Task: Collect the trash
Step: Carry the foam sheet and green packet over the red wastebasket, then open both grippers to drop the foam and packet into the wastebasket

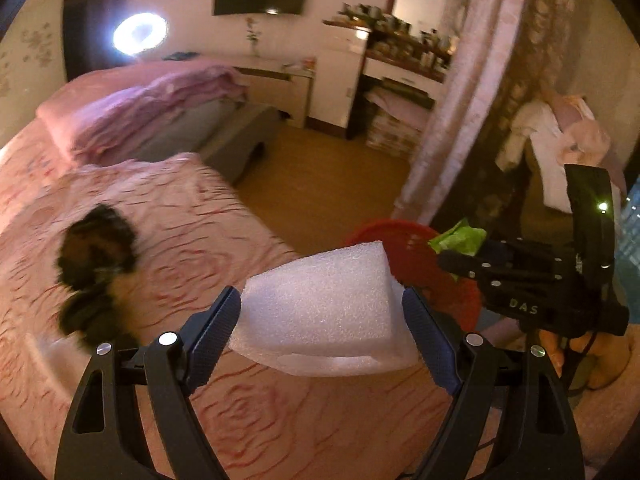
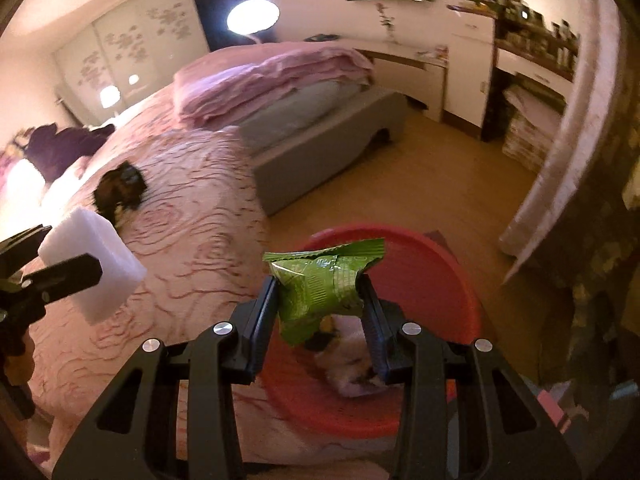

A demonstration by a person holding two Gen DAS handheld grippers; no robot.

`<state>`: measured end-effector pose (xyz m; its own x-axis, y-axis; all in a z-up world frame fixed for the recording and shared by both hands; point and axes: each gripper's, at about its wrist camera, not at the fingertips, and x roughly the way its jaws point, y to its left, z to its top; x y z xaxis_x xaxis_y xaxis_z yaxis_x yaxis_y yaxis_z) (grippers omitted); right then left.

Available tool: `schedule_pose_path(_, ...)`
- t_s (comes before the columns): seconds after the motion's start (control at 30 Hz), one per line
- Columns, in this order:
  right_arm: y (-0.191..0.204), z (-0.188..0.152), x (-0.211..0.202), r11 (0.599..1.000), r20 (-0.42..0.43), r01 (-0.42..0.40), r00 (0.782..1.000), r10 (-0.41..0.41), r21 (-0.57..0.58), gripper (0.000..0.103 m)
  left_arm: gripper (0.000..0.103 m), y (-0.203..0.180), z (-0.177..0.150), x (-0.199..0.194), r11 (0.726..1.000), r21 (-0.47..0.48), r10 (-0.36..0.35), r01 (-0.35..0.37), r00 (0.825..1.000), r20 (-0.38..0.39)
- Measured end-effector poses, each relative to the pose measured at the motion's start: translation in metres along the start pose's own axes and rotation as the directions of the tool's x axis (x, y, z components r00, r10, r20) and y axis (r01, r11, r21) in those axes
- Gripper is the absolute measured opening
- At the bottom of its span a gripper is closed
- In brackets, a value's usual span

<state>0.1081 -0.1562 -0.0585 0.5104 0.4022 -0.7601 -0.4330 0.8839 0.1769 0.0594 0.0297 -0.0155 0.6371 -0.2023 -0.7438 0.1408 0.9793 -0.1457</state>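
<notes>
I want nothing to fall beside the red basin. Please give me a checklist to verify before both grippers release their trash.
1. Left gripper grips white foam block: ok.
2. Right gripper grips green wrapper: ok.
3. Wrapper above red basin: ok.
4. Foam above basin: not ok, it hangs over the pink bedspread.
5. Basin has room: ok.
6. Dark object on bed is trash: cannot tell.
</notes>
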Motion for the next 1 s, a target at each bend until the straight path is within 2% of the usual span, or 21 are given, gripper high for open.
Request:
schedule_pose_path(0.07, -0.008, -0.002, 0.002, 1.0, -0.007, 0.01, 1.0, -0.009, 0.016, 0.04, 0.08, -0.009, 0.004, 0.015, 0.999, 0.009, -0.043, 0.043, 0.999, -0.022)
schedule_pose_path(0.23, -0.023, -0.009, 0.011, 0.999, -0.03, 0.017, 0.999, -0.015, 0.042, 0.04, 0.08, -0.024, 0.01, 0.049, 0.995, 0.007, -0.094, 0.095, 0.992, -0.085)
schedule_pose_path(0.67, -0.044, -0.016, 0.021, 0.996, -0.06, 0.037, 0.998, -0.032, 0.083, 0.042, 0.081, -0.048, 0.022, 0.08, 0.992, 0.058, -0.106, 0.115, 0.985, -0.136)
schedule_pose_path(0.83, -0.049, -0.017, 0.021, 0.995, -0.062, 0.042, 0.997, -0.036, 0.093, 0.051, 0.081, -0.046, 0.025, 0.083, 0.991, 0.043, -0.116, 0.123, 0.982, -0.147)
schedule_pose_path(1.0, -0.051, -0.019, 0.023, 0.994, -0.069, 0.044, 0.997, -0.037, 0.101, 0.053, 0.081, -0.04, 0.027, 0.081, 0.991, 0.022, -0.126, 0.131, 0.981, -0.147)
